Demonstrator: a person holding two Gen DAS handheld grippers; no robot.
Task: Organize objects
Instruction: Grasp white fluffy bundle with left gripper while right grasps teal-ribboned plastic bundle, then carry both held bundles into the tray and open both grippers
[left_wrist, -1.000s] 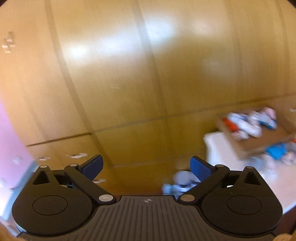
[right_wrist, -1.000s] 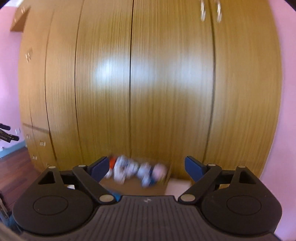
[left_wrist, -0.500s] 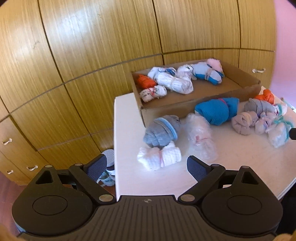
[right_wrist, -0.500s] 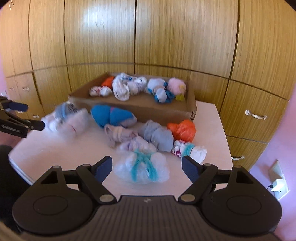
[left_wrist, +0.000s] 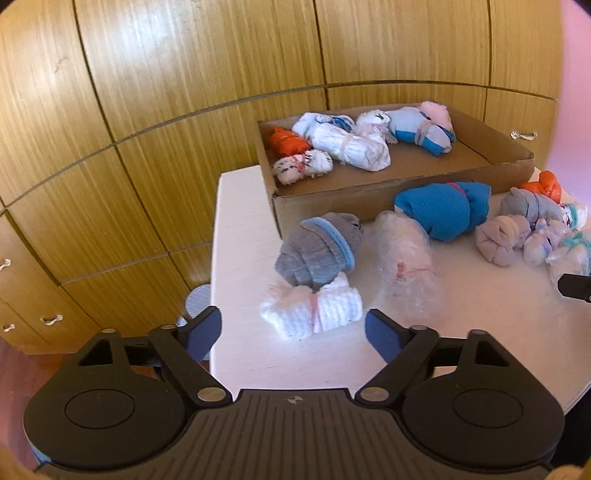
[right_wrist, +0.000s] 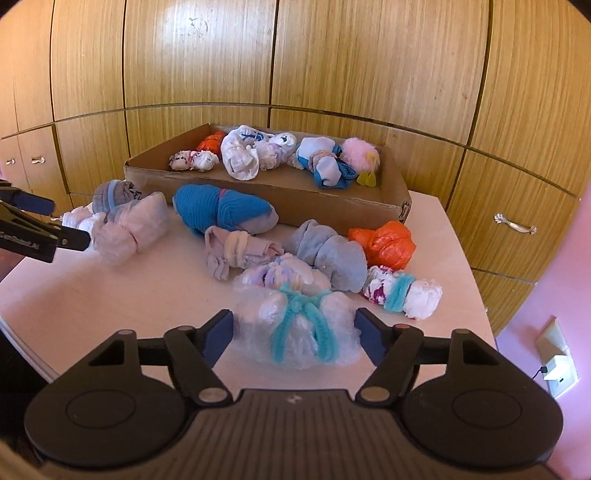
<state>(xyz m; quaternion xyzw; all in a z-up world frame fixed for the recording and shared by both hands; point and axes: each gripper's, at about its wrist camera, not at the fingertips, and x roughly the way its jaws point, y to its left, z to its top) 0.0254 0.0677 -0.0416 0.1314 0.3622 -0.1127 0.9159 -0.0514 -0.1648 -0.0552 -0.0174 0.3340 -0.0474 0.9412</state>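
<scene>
A cardboard box (left_wrist: 406, 192) (right_wrist: 258, 188) at the back of the white table (left_wrist: 240, 258) holds several rolled sock bundles. More bundles lie loose in front of it. My left gripper (left_wrist: 293, 336) hovers low over the table's left end. Its jaws are closing around a white-and-pink bundle (left_wrist: 312, 310), and the pads stand clear of it. My right gripper (right_wrist: 293, 338) is also closing. A clear-wrapped bundle tied with a teal cord (right_wrist: 299, 325) sits between its pads, which are just at its sides.
Near the left gripper lie a grey bundle with a blue band (left_wrist: 317, 251) and a clear pinkish one (left_wrist: 406, 266). A blue bundle (right_wrist: 221, 208), a grey one (right_wrist: 332, 254) and an orange one (right_wrist: 382, 240) crowd the middle. Wooden wardrobe doors stand behind.
Both views dropped from the wardrobe doors down to the table. Both grippers came close over their bundles, and both pairs of jaws have narrowed.
</scene>
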